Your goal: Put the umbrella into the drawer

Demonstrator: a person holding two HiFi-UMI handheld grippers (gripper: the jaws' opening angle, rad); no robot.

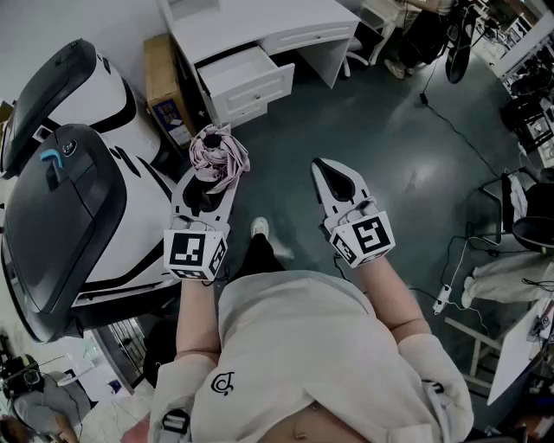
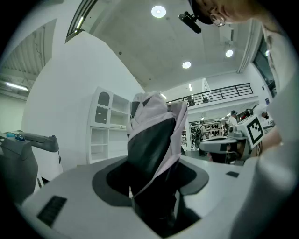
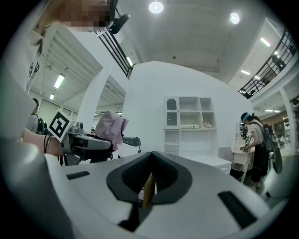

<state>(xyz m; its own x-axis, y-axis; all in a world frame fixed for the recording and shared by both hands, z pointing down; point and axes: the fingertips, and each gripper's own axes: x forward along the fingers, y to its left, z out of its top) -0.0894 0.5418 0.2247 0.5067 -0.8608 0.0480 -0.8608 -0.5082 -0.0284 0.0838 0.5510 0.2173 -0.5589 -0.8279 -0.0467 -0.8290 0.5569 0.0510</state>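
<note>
Open lab hall: white desk (image 1: 260, 26), bulky white machines (image 1: 104, 91), mezzanine railing (image 2: 219, 91)

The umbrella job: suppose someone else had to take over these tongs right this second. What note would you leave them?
Left tongs: closed on the folded pink umbrella, held up above the floor.
Right tongs: closed, holding nothing, alongside the left.
Drawer: pulled open in the white desk, ahead of the person and well apart from the umbrella.
Done: umbrella is in the grip, drawer is open.
Left to do: carry the umbrella to the drawer, lay it inside, let go.
</note>
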